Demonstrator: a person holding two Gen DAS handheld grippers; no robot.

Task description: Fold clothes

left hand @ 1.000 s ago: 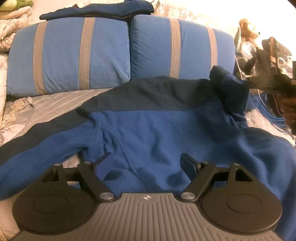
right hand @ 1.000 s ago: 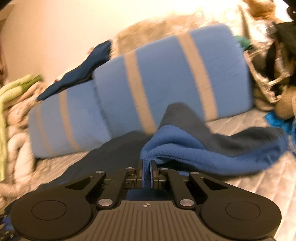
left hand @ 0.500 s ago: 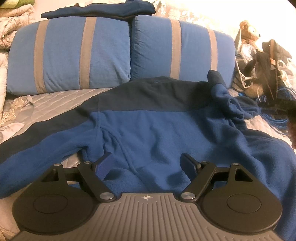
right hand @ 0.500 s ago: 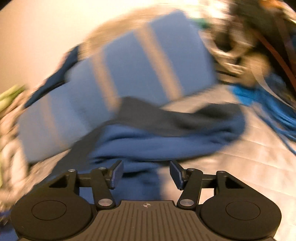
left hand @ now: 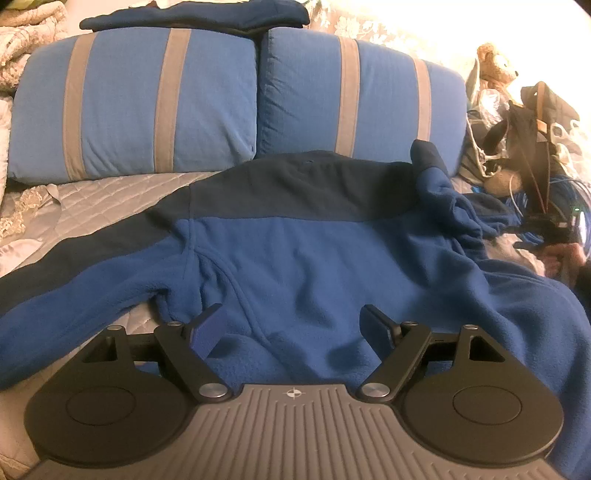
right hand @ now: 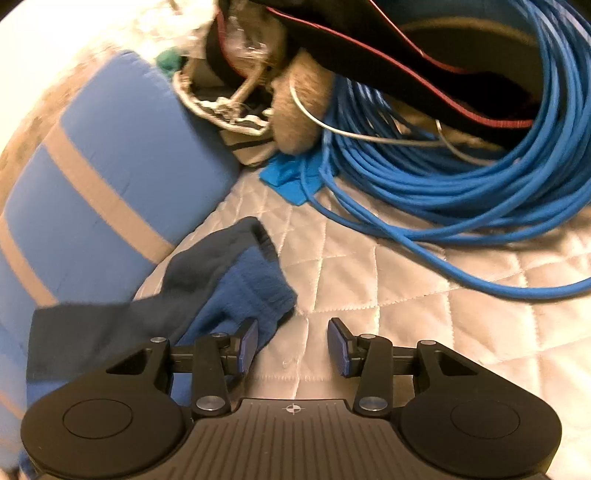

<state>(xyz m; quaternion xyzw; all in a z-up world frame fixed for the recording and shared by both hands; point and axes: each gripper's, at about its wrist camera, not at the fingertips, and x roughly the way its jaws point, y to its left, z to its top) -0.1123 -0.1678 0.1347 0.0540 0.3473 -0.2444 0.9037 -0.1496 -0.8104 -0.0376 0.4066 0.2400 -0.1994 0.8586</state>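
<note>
A blue fleece jacket (left hand: pixel 295 258) with a dark navy yoke lies spread on the quilted bed, its back facing up. My left gripper (left hand: pixel 291 321) hovers open over its lower body with only flat fleece under its jaws. The jacket's right sleeve lies crumpled by the right pillow. In the right wrist view its cuff (right hand: pixel 251 280) rests on the quilt just left of my right gripper (right hand: pixel 293 339). That gripper's jaws are closing with nothing between them, only bare quilt below.
Two blue pillows with tan stripes (left hand: pixel 147 103) (left hand: pixel 362 96) stand behind the jacket, with a dark folded garment (left hand: pixel 195 14) on top. A coil of blue cable (right hand: pixel 461 166), a bag and a teddy bear (left hand: pixel 495 62) crowd the right side. Blankets are piled at the left.
My right gripper opened, let go of the sleeve, and swung right and down toward the quilt. The sleeve dropped beside the pillow. My left gripper has not moved.
</note>
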